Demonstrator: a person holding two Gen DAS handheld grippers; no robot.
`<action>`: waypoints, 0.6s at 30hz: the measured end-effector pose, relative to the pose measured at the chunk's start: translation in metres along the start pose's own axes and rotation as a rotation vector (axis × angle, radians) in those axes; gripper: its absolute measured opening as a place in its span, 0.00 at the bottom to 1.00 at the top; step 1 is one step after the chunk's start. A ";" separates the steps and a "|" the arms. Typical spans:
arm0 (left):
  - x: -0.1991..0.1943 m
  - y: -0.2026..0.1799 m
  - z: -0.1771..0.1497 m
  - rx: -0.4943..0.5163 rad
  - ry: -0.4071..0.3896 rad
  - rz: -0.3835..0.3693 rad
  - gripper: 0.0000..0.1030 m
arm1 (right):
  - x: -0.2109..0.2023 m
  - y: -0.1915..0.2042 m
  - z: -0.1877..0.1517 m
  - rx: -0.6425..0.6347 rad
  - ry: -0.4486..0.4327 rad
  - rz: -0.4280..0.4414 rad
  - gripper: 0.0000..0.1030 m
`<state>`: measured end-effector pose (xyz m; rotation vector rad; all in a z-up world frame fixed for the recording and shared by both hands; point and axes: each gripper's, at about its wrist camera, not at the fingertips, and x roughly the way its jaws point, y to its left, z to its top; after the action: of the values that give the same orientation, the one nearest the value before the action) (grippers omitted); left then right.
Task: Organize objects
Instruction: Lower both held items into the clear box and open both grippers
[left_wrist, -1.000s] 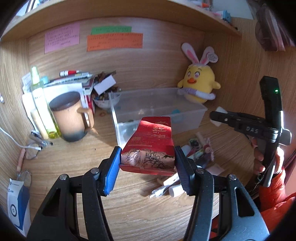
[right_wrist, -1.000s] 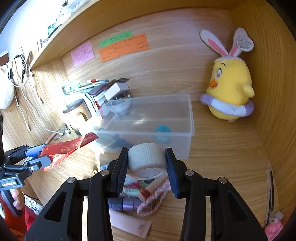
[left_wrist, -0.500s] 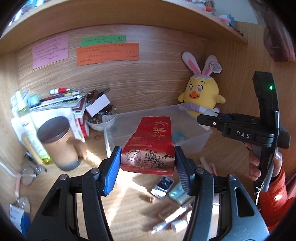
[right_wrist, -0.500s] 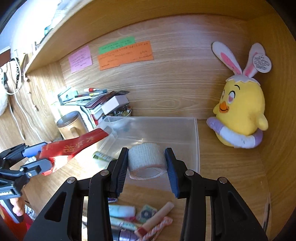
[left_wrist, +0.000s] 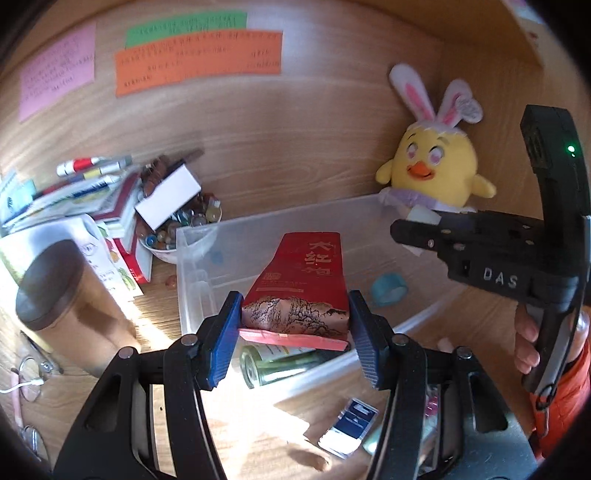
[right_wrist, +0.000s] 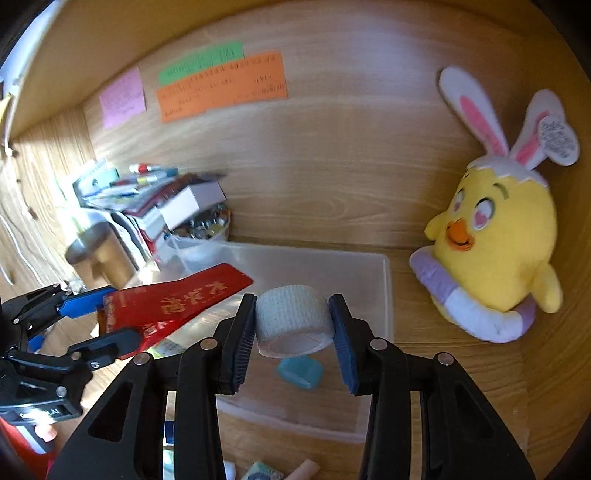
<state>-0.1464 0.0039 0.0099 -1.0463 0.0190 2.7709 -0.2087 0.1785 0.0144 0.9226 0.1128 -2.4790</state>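
My left gripper (left_wrist: 293, 332) is shut on a red tea packet (left_wrist: 299, 291) and holds it over the near left part of a clear plastic bin (left_wrist: 192, 266). The packet also shows in the right wrist view (right_wrist: 173, 299). My right gripper (right_wrist: 293, 332) is shut on a beige bandage roll (right_wrist: 291, 317) and holds it above the bin (right_wrist: 384, 295). In the bin lie a teal tape roll (right_wrist: 299, 371) and a green bottle (left_wrist: 280, 363). The right gripper also shows in the left wrist view (left_wrist: 410, 227), over the bin's far right.
A yellow plush chick (right_wrist: 495, 254) sits right of the bin. A brown mug (left_wrist: 62, 295), a stack of books and pens (left_wrist: 92, 192) and a bowl of beads (left_wrist: 177, 229) stand to the left. Small items (left_wrist: 351, 424) lie in front of the bin.
Both grippers have moved forward and now hang over the bin, each still holding its object. The bin and the chick look closer.
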 end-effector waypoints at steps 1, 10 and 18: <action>0.004 0.002 -0.001 -0.007 0.006 0.002 0.55 | 0.006 0.001 -0.001 -0.001 0.012 0.003 0.35; 0.029 0.005 -0.009 -0.005 0.065 0.017 0.55 | 0.032 0.011 -0.007 -0.061 0.068 -0.004 0.35; 0.030 0.005 -0.009 -0.011 0.070 0.009 0.55 | 0.045 0.008 -0.007 -0.074 0.102 -0.046 0.35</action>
<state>-0.1634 0.0030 -0.0167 -1.1482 0.0175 2.7448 -0.2298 0.1544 -0.0188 1.0256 0.2611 -2.4516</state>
